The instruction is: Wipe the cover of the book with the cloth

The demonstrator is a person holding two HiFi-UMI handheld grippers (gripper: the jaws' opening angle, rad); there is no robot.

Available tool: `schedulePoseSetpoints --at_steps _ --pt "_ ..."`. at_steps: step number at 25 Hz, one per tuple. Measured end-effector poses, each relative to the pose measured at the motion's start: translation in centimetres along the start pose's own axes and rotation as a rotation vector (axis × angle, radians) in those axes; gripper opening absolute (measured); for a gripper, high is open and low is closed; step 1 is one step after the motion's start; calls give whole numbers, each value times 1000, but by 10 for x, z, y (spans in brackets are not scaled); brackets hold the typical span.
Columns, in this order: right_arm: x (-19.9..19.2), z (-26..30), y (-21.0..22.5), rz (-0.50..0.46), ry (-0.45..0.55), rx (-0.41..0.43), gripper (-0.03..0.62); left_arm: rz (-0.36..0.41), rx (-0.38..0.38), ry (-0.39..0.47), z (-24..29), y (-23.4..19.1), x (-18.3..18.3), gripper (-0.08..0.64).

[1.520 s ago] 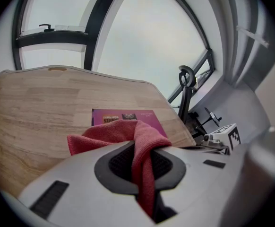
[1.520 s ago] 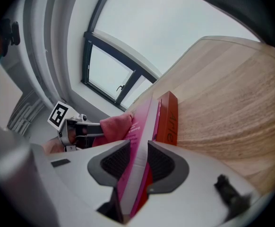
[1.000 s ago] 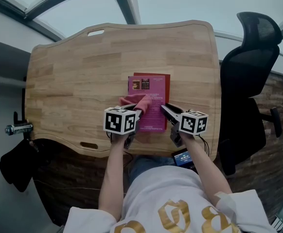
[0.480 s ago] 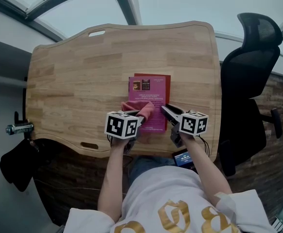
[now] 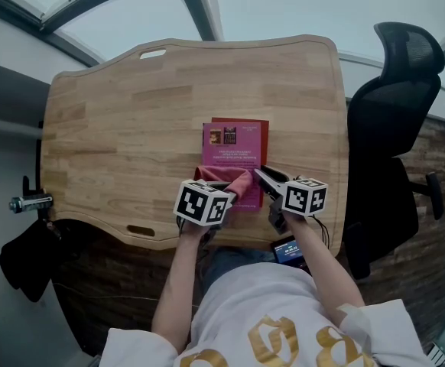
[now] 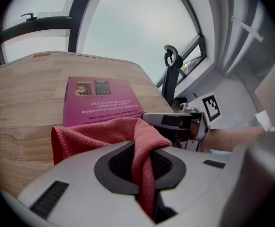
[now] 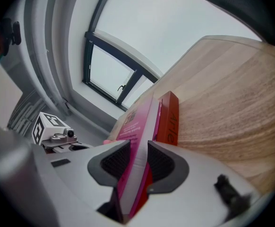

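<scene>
A magenta-covered book (image 5: 234,150) lies on the wooden table (image 5: 131,113), on top of something red (image 5: 259,132) that shows along its far and right sides. A pink cloth (image 5: 227,178) rests on the near part of the cover. My left gripper (image 6: 140,162) is shut on the cloth (image 6: 95,135), a fold of it pinched between the pads. At the book's near right corner, my right gripper (image 7: 133,162) is shut on the edge of the book (image 7: 140,122), with the red spine (image 7: 169,122) just beside it.
A black office chair (image 5: 394,113) stands right of the table. The table's near edge (image 5: 154,239) runs just below both grippers. A phone (image 5: 287,249) shows at my lap. Bare wood spreads left of and beyond the book.
My left gripper has dragged the cloth down the cover toward the book's near edge and turned a little. The right gripper and the book have stayed put.
</scene>
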State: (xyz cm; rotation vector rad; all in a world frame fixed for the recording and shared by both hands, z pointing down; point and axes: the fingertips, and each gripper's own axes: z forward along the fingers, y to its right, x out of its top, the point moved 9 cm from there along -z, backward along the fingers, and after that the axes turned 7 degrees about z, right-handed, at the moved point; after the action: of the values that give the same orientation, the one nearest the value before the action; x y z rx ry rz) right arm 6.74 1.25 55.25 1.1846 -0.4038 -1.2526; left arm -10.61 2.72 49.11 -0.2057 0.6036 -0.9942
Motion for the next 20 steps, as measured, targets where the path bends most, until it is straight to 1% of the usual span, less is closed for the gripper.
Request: schedulePoseSetpoints --at_steps 3,6,10,12,14,20 --pt "0 0 1 1 -1 0 123 -15 -48 1 4 1 0 44" --pt "0 1 1 0 -3 1 123 -45 -81 27 4 -5 0 44" --pt "0 1 1 1 -6 3 123 -152 -98 118 1 -16 -1 44" --pt "0 0 1 0 -5 4 123 -181 -104 152 1 -19 2 44" --pt "0 0 1 -3 -5 3 123 -180 -102 166 0 -22 7 44" --pt "0 0 0 -9 -4 -3 123 -122 -93 150 3 -29 27 44"
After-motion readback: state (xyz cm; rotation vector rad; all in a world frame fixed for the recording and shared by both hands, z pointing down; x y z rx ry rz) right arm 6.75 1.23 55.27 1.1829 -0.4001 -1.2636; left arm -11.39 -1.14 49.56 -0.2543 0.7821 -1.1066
